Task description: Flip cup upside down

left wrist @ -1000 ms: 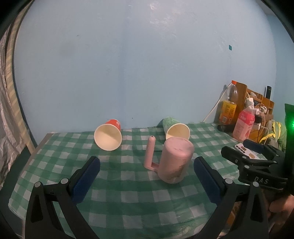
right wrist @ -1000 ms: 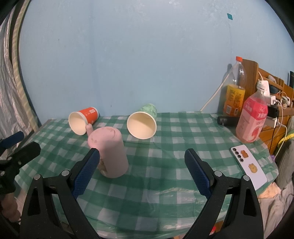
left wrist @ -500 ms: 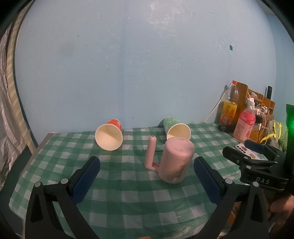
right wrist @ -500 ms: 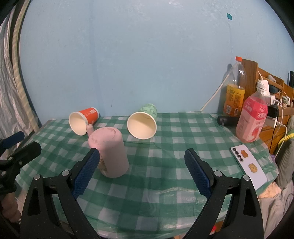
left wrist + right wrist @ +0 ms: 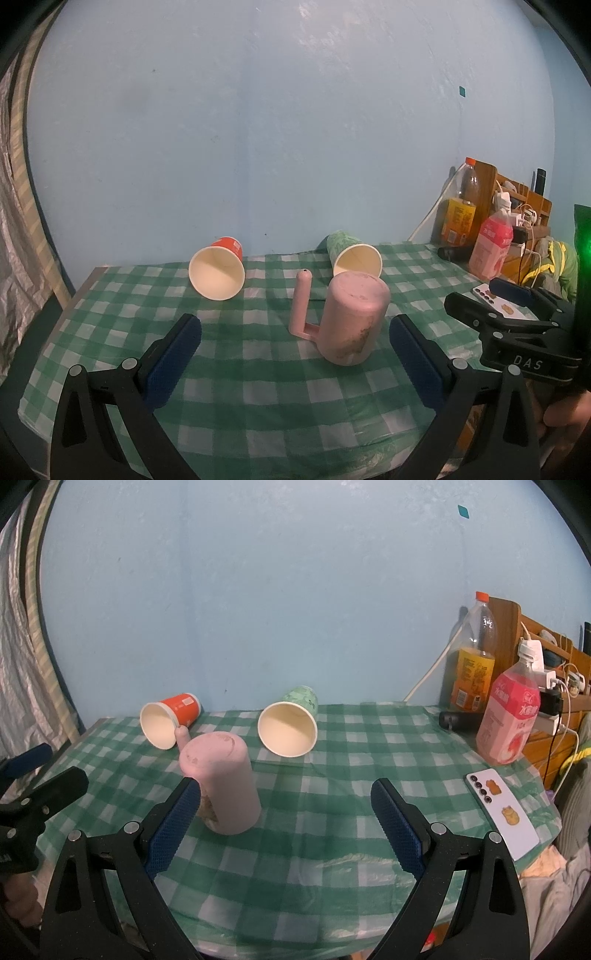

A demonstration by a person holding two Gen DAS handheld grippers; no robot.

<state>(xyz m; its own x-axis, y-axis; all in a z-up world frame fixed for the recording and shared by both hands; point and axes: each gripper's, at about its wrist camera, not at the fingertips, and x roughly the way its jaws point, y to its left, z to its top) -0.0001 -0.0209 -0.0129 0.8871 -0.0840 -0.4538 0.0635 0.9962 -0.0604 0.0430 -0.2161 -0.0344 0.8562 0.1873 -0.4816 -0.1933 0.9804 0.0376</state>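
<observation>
A pink mug [image 5: 352,322] is seen standing upside down on the green-and-white checked tablecloth [image 5: 258,373], its closed base uppermost and its mouth against the cloth. A straight pink handle [image 5: 302,303] is carried on the side of the mug, joined by a short bar near the bottom and rising upright beside the body.

The left gripper [image 5: 293,360] is held low at the near edge of the table with its blue-padded fingers [image 5: 171,360] spread wide and nothing between them. In the left wrist view the mug is placed beyond the fingertips, right of centre and nearer the right pad, apart from both.

The right gripper [image 5: 284,825] is likewise held with its pads spread wide and empty. In the right wrist view the mug [image 5: 221,781] is found at the left, partly overlapped by the left pad [image 5: 173,827]; whether pad and mug touch cannot be told.

Two paper cups are laid on their sides behind the mug, mouths turned toward the cameras: a red paper cup [image 5: 218,267] to the left and a green paper cup [image 5: 354,254] to the right.

At the far right of the table an orange drink bottle [image 5: 472,664] and a pink drink bottle [image 5: 509,716] are stood, and a white phone [image 5: 502,818] is laid flat near the edge.
</observation>
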